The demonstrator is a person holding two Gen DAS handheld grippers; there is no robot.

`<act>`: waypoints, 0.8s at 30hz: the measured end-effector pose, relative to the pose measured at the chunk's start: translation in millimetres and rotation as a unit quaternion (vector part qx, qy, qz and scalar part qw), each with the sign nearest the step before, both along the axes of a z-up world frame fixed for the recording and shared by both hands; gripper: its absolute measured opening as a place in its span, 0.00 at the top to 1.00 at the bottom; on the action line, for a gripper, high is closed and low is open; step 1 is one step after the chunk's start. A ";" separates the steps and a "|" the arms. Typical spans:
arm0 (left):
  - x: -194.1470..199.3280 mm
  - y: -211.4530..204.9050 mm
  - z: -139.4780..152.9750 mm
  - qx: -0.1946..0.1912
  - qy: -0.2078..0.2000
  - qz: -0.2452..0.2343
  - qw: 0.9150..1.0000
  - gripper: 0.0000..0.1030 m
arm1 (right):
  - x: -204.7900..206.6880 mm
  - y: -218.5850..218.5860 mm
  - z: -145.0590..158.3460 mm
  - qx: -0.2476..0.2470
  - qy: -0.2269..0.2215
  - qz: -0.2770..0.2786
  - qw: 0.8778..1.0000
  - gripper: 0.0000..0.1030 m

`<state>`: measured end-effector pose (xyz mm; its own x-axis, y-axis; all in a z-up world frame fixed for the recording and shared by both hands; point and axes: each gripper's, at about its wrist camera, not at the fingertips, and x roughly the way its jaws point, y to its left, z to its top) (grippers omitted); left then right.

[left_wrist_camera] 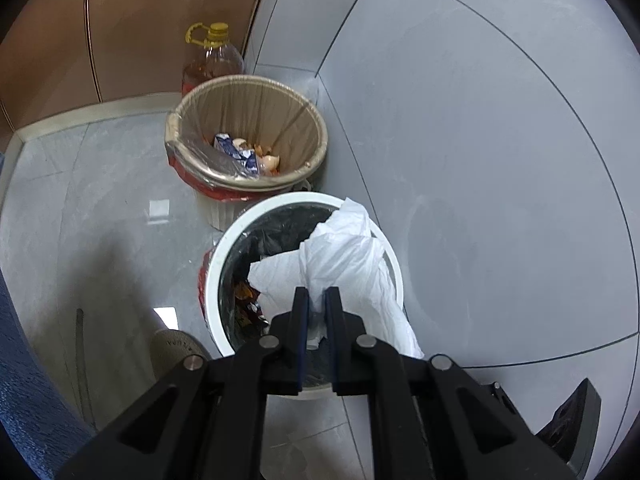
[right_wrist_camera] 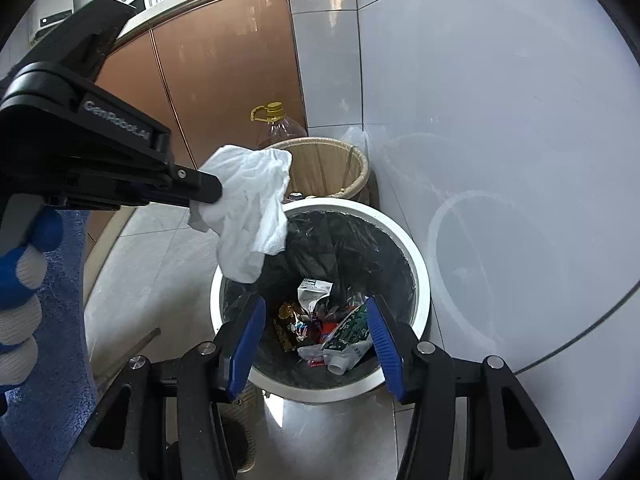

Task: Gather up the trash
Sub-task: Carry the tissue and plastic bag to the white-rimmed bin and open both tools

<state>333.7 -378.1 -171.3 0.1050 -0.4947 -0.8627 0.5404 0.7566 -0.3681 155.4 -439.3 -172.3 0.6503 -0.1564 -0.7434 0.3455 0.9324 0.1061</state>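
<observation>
My left gripper is shut on a crumpled white tissue and holds it above the white bin with a black liner. In the right wrist view the left gripper comes in from the left with the tissue hanging over the bin's near-left rim. My right gripper is open and empty just above the bin's front. Wrappers and a crushed carton lie at the bottom of the bin.
A beige bin with eggshells and a blue wrapper stands behind the white one, by the grey tiled wall. An oil bottle stands in the corner by brown cabinets. A shoe and a blue rug are at the left.
</observation>
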 end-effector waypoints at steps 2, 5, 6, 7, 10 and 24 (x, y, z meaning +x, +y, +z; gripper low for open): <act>2.9 -0.3 -4.8 -0.006 0.021 0.003 1.000 0.91 | -0.3 -0.1 -0.1 0.003 -0.001 0.000 1.000 0.51; 4.8 -0.3 -9.4 -0.010 0.036 0.010 0.999 0.58 | -0.2 0.2 -0.9 0.004 -0.001 0.002 1.000 0.51; 6.0 1.1 -10.0 -0.014 0.038 0.018 0.999 0.47 | 0.8 -0.5 -2.7 0.005 -0.001 0.003 1.000 0.51; 7.1 2.4 -10.2 -0.019 0.038 0.024 0.999 0.47 | -0.2 0.0 -2.8 0.005 -0.001 0.002 1.000 0.51; 8.6 2.3 -12.0 -0.027 0.048 0.026 0.998 0.47 | -1.6 -1.6 -4.0 0.010 0.000 0.000 1.000 0.51; -18.3 43.3 45.4 -0.061 -0.023 0.041 0.997 0.47 | -8.3 14.9 19.8 0.015 -0.027 0.011 0.999 0.50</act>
<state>315.5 -334.8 -125.9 0.1871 -0.5838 -0.7900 0.4977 0.7497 -0.4361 147.1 -424.4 -152.5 0.6928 -0.1199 -0.7111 0.3179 0.9359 0.1519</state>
